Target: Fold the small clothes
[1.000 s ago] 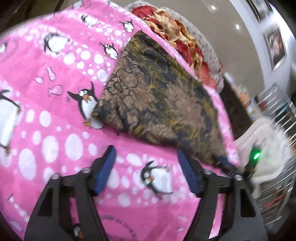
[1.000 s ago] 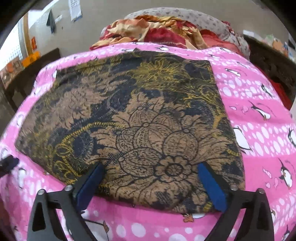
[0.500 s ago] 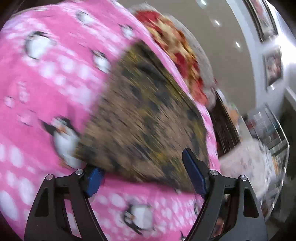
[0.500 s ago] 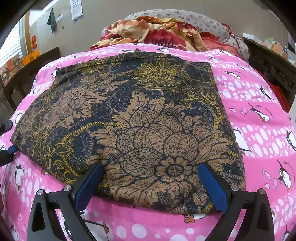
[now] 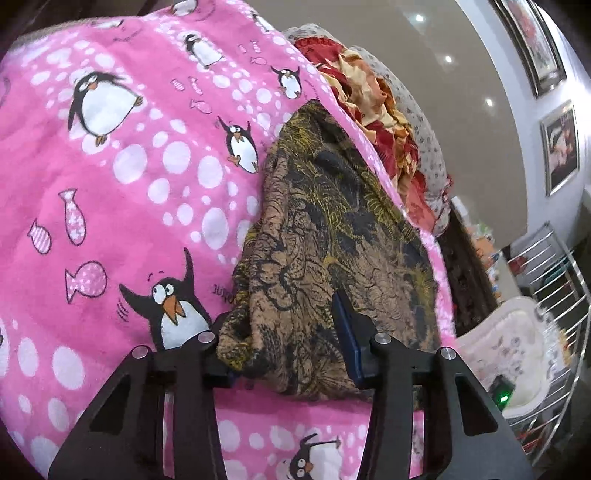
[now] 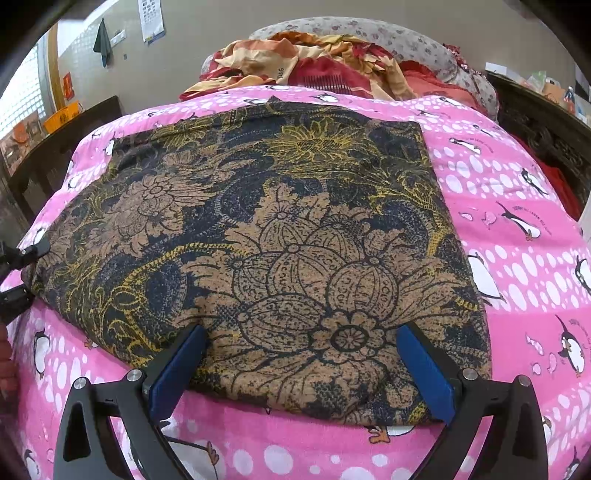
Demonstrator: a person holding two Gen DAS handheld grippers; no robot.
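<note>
A brown, black and gold floral cloth (image 6: 273,236) lies spread flat on a pink penguin blanket (image 6: 517,229). It also shows in the left wrist view (image 5: 332,251). My left gripper (image 5: 284,347) is at the cloth's near corner, with the corner bunched up between its fingers; the jaws still stand apart. It shows at the far left in the right wrist view (image 6: 14,273). My right gripper (image 6: 301,369) is open, its blue pads (image 6: 424,369) resting over the cloth's near edge.
A heap of red and yellow clothes (image 6: 314,70) and a grey spotted pillow (image 6: 369,33) lie at the far end of the bed. A dark wooden bed frame (image 6: 539,122) stands at the right. A metal rack (image 5: 554,280) and a white tray (image 5: 509,354) stand beyond the bed.
My left gripper has moved in from the bare blanket to the cloth's corner, and its jaws have narrowed around the bunched fabric. The right gripper has stayed in place.
</note>
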